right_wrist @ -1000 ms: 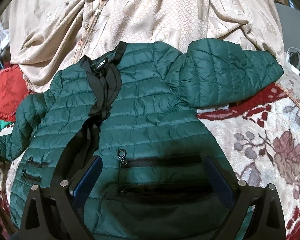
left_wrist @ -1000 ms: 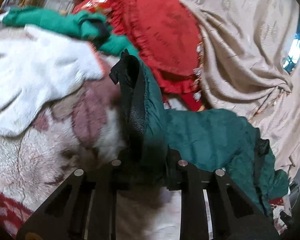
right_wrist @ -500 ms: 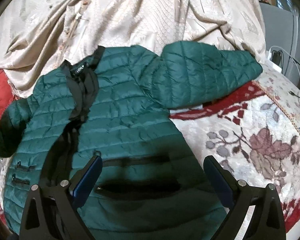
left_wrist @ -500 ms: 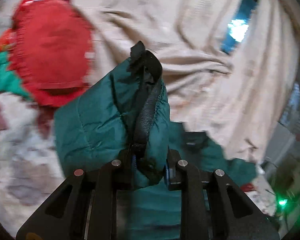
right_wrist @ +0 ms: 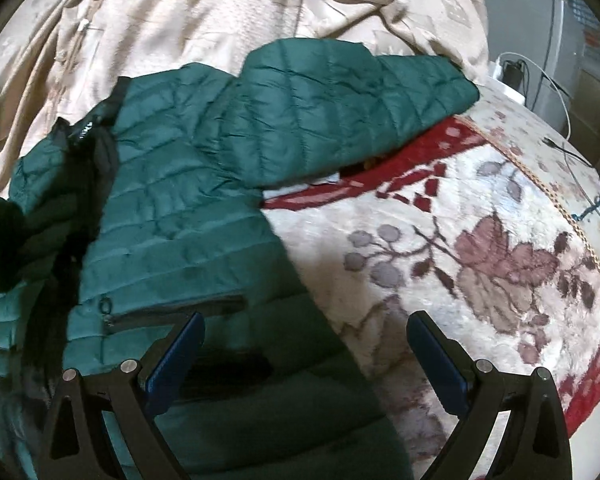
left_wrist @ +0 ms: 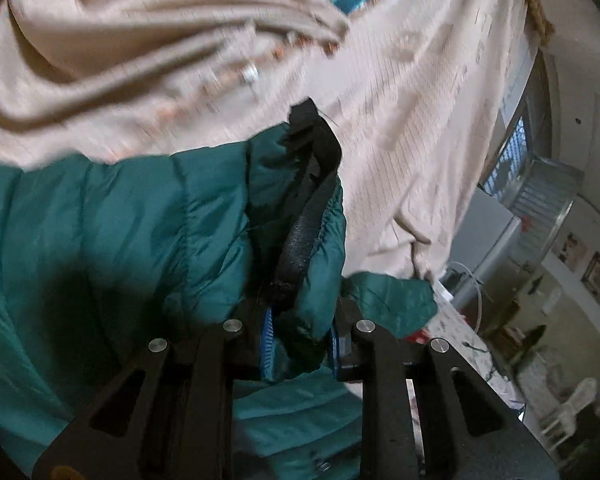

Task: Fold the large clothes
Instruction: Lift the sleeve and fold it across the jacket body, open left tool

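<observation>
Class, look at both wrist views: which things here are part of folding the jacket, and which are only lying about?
Part of the job:
- green puffer jacket
- its sleeve cuff, gripped in the left tongs
- right tongs, open over the hem

Lying about:
- beige drape
- floral blanket
- white cable

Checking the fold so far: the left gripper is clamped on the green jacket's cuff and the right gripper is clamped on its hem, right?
Not quite. The right gripper is open and holds nothing, as the right wrist view shows. The left gripper is clamped on the jacket's cuff.
</observation>
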Motion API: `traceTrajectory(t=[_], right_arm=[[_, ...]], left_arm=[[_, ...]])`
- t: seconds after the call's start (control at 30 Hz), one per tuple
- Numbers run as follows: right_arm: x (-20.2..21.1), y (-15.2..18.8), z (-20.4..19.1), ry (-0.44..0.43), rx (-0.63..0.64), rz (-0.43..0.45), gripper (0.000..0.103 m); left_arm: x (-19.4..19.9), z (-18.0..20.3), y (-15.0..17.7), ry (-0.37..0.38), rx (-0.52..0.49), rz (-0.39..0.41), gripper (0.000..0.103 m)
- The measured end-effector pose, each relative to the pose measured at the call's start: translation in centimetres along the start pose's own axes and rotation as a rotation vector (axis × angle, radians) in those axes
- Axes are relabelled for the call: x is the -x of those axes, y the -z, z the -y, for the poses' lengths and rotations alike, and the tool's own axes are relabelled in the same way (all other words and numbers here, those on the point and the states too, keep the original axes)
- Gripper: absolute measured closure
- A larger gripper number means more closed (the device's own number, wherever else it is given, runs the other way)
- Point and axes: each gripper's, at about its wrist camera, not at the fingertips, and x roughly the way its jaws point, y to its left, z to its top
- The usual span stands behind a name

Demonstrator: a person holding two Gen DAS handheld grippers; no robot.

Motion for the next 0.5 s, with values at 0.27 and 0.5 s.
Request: traceTrajectory(t=[0.27,0.5], right_arm=[[-1.5,0.1,0.7,-0.006,-0.008,-0.041,0.003],[-2.3,-0.1,0.3,-0.008,-0.001,-0.063,0.003]], left_arm=[[-8.2,0.6,5.1,0.087,0.005,-0.141,0.083],[-11.8,-0.8,6.7,0.026,0.037,-0.29,0.081]])
